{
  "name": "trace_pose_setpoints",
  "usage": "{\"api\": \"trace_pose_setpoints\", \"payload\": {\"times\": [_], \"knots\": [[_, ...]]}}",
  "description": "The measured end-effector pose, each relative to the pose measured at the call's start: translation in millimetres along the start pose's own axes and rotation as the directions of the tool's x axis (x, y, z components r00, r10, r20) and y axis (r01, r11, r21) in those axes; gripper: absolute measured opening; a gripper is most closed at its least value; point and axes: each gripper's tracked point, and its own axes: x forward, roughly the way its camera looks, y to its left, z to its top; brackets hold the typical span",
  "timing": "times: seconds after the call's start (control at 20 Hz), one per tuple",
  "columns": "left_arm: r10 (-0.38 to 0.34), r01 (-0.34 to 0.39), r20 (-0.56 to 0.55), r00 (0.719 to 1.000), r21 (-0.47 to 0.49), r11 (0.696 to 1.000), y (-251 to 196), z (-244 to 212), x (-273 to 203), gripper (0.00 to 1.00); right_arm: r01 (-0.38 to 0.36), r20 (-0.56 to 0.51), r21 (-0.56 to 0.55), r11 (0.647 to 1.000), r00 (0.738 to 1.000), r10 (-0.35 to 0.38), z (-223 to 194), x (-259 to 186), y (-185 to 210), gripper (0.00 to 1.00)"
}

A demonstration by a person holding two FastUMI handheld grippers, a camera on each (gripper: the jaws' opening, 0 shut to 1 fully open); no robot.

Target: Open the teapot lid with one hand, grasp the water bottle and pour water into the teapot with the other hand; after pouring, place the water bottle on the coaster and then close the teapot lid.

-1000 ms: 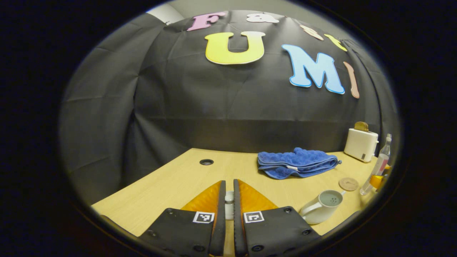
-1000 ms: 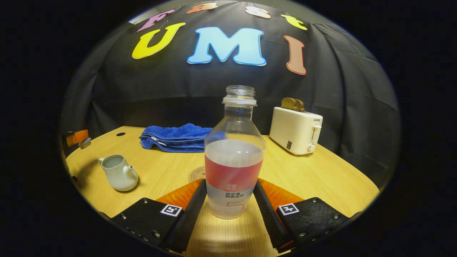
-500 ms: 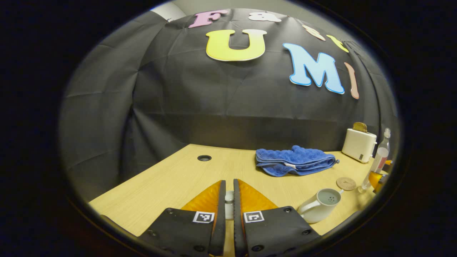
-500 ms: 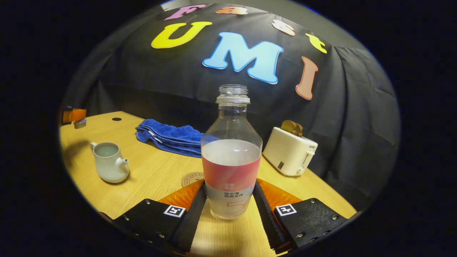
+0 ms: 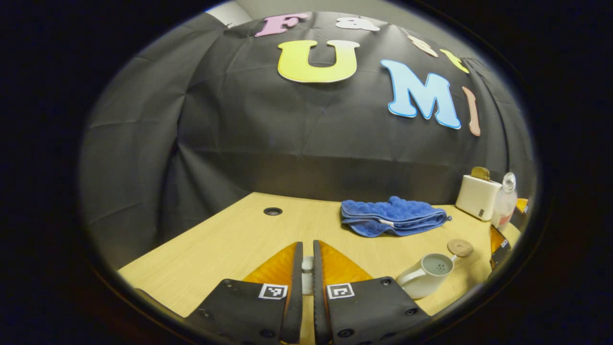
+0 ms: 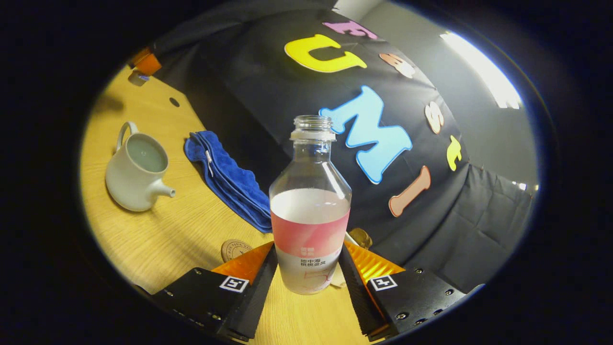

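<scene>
While the black cloth wall (image 5: 297, 139) closes the booth behind it, the light wooden table (image 5: 230, 244) carries everything; a round cable hole (image 5: 272, 211) sits near its back edge. A folded blue towel (image 5: 390, 216) lies toward the back edge, with a white toaster (image 5: 476, 196) holding toast near the back right corner. The white teapot (image 6: 136, 175) stands open, lid off, with pale liquid inside, close to the table's front edge in the left gripper view. A round cork coaster (image 5: 460, 247) lies bare on the table just beyond the teapot. The right gripper (image 6: 307, 268) clamps both fingers on the uncapped water bottle (image 6: 310, 211), about half full, tilted in that view. The left gripper (image 5: 306, 268) is nearly closed on the small white teapot lid (image 5: 307, 273).
</scene>
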Motion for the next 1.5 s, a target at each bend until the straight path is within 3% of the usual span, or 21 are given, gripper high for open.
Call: {"api": "trace_pose_setpoints", "payload": {"times": [0.4, 0.8, 1.25, 1.5], "knots": [[-0.004, 0.004, -0.012, 1.0, -0.006, 1.0, 5.2, -3.3, -0.4, 0.16, 0.041, 0.059, -0.304, 0.952, 0.998, -0.024, 13.4, 5.9, 19.8, 0.76], [-0.018, 0.018, -0.028, 0.999, -0.012, 1.0, 2.6, -8.3, 0.0, 0.16, 0.081, 0.15, -0.515, 0.853, 0.989, -0.003, 24.8, 5.0, 26.6, 0.77], [-0.024, 0.023, -0.037, 0.999, -0.011, 1.0, 2.4, -10.5, 0.2, 0.16, 0.166, 0.231, -0.625, 0.763, 0.973, -0.023, 30.1, 5.5, 25.9, 0.76], [-0.024, 0.023, -0.044, 0.999, -0.007, 1.0, 2.1, -11.4, 0.4, 0.17, 0.19, 0.253, -0.644, 0.741, 0.967, -0.028, 29.1, 6.7, 25.1, 0.76]]}}
